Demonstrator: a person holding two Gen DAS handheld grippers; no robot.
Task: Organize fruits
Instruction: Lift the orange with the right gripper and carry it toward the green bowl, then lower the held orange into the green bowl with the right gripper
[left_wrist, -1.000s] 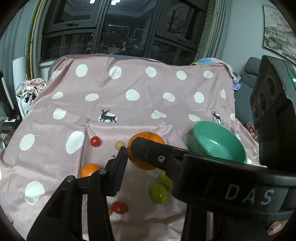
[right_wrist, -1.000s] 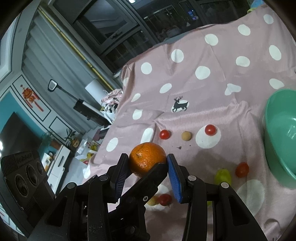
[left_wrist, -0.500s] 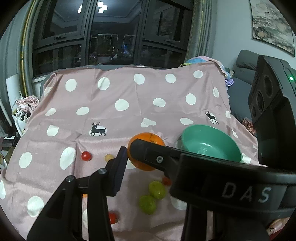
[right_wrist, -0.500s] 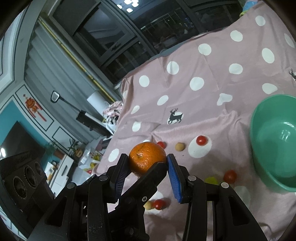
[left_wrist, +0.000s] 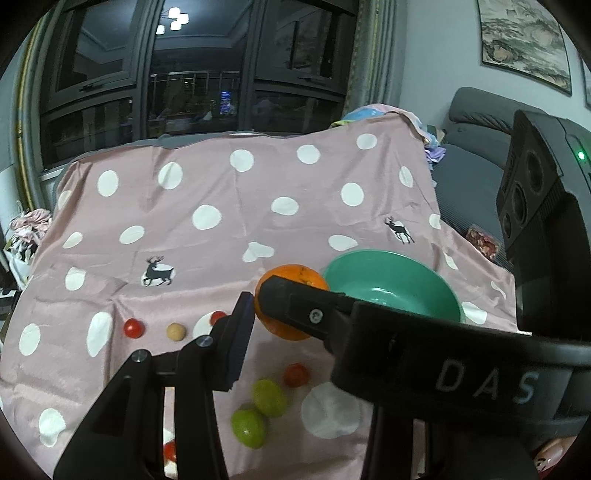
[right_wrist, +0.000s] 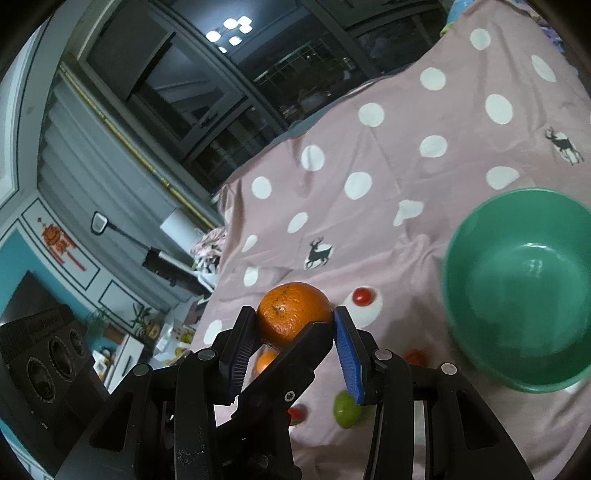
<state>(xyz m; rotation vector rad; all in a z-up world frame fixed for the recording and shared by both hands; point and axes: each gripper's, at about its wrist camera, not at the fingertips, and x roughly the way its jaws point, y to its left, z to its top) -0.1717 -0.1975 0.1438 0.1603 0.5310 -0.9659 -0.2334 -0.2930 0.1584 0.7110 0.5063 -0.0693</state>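
Right tool (right_wrist: 294, 320) clamped around orange (right_wrist: 293, 311).

Pink polka-dot cloth (left_wrist: 229, 192) w/ deer prints, dark windows (left_wrist: 192, 74) behind, wall painting (left_wrist: 524, 40)

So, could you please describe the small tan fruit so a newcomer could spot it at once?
On the pink spotted cloth, find the left-hand deer print. Just below it lies a row of three small round fruits. The tan fruit is the middle one, the only pale one, sitting between two red tomatoes.
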